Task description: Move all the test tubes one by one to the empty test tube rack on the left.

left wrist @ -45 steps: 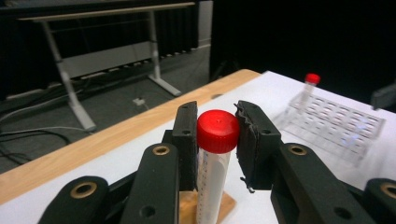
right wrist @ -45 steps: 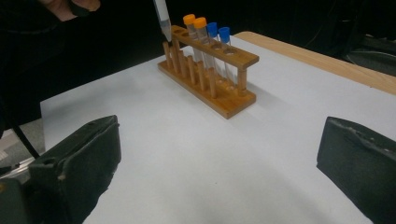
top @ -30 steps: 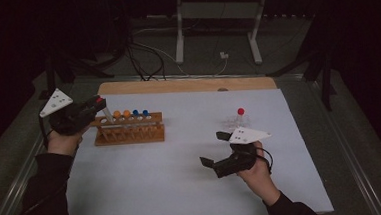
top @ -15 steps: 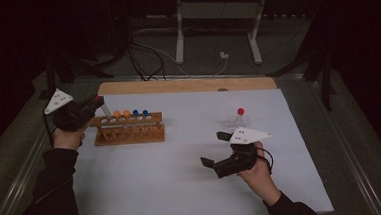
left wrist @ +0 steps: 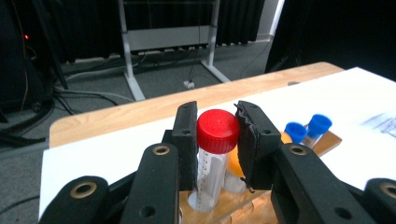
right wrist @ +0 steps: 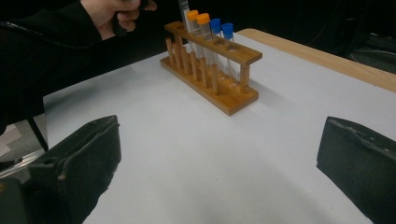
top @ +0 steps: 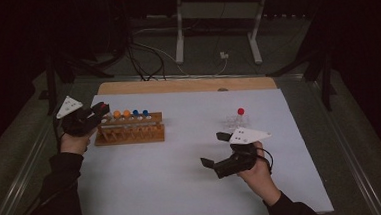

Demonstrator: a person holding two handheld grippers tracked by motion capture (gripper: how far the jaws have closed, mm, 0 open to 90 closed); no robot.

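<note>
No brand, label or legible word is seen on any item. Fine graduation marks are printed down the side of the red-capped tube (left wrist: pixel 212 158), but no figures can be read.

The red-capped tube is held between the jaws of the left gripper (left wrist: pixel 215 135), which are closed narrowly just below its cap. The tube stands tilted at the left end of the wooden rack (top: pixel 130 131), its lower end at a hole in the top bar. Two orange-capped tubes (top: pixel 121 114) and two blue-capped tubes (top: pixel 140 113) are seated upright in the rack beside it. The left hand (top: pixel 74 139) is seen at the rack's left end in the high view.

The right gripper (top: pixel 220 148) is held above the sheet, well apart from the rack, with its jaws spread wide and nothing between them. Just beyond it a small clear stand (top: pixel 237 119) is set, with another red-capped tube in it.

The table is covered by a white sheet (top: pixel 183 178); a strip of bare wooden board (top: pixel 187 85) is left showing along the far edge. The room is dark. Grey carpet (top: pixel 285 56), loose cables (top: pixel 145 55) and a white metal frame (top: pixel 218 15) on two legs are seen behind the table.
</note>
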